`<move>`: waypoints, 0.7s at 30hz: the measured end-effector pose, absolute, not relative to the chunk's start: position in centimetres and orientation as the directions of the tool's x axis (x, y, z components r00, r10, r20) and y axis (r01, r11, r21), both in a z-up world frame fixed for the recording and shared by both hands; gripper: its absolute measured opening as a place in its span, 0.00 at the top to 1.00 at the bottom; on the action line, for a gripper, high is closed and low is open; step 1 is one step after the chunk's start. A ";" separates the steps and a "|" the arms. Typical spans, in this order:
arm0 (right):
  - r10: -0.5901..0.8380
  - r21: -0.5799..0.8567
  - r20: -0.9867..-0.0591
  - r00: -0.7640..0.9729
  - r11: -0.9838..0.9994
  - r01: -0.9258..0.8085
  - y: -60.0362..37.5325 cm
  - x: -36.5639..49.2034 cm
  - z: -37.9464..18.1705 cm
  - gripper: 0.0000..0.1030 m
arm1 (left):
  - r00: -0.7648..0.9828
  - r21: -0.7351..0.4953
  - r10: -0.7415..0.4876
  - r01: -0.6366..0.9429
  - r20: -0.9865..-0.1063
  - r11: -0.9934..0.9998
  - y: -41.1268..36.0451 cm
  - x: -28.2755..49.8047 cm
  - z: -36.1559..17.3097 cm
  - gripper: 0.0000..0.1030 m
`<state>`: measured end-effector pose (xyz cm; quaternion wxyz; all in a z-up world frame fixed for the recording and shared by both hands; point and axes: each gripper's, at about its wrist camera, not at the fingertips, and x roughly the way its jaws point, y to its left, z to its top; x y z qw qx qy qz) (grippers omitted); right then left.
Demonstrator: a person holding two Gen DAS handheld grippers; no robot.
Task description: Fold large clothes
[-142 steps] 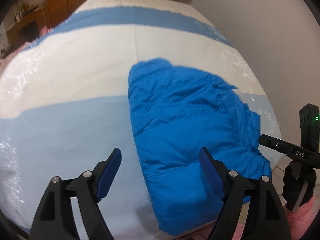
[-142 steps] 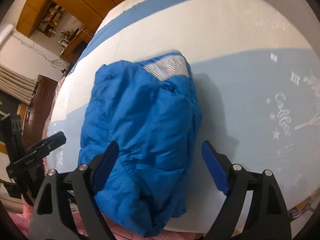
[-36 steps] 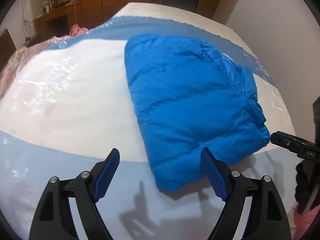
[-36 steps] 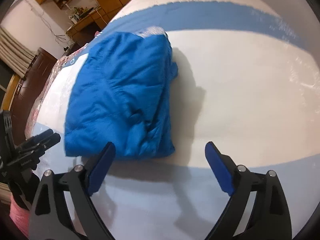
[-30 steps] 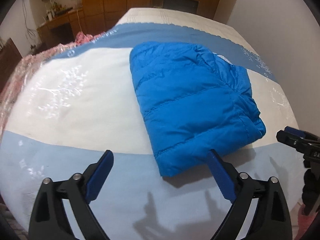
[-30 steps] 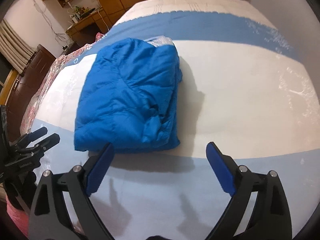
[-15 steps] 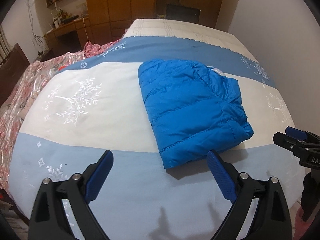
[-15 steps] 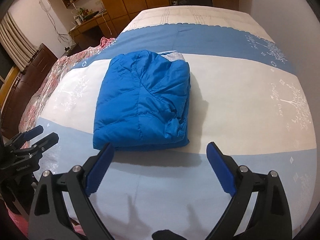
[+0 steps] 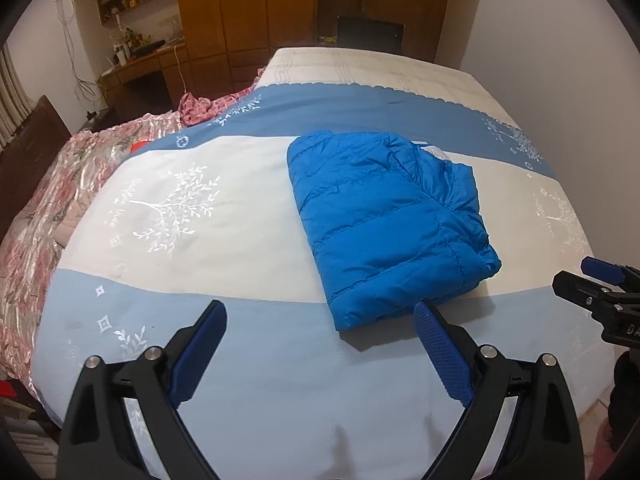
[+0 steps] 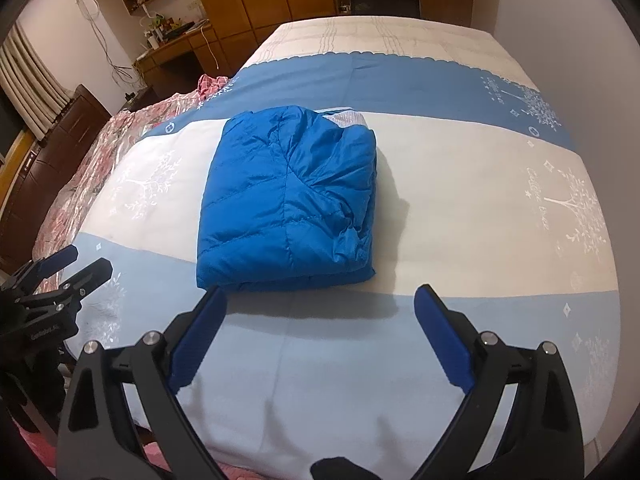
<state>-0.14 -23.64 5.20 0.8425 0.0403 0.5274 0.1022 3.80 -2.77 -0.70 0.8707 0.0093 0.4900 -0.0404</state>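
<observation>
While the jacket (image 9: 384, 216) lies folded on the bed (image 9: 200, 208), we hold our left claw (image 9: 318, 346) and right claw (image 10: 320, 338) spread wide and empty above the near edge.

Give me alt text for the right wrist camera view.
A blue puffer jacket, folded into a compact rectangle, lies on a bed with a blue-and-white striped cover. The open right gripper hovers in front, empty, and the left gripper shows at the left edge.
</observation>
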 end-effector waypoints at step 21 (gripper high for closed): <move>0.202 0.164 -0.889 0.412 0.978 -0.126 -23.3 -0.9 4.9 0.09 | 0.524 -0.006 -0.049 0.084 -0.851 0.996 -2.7 3.0 -0.5 0.08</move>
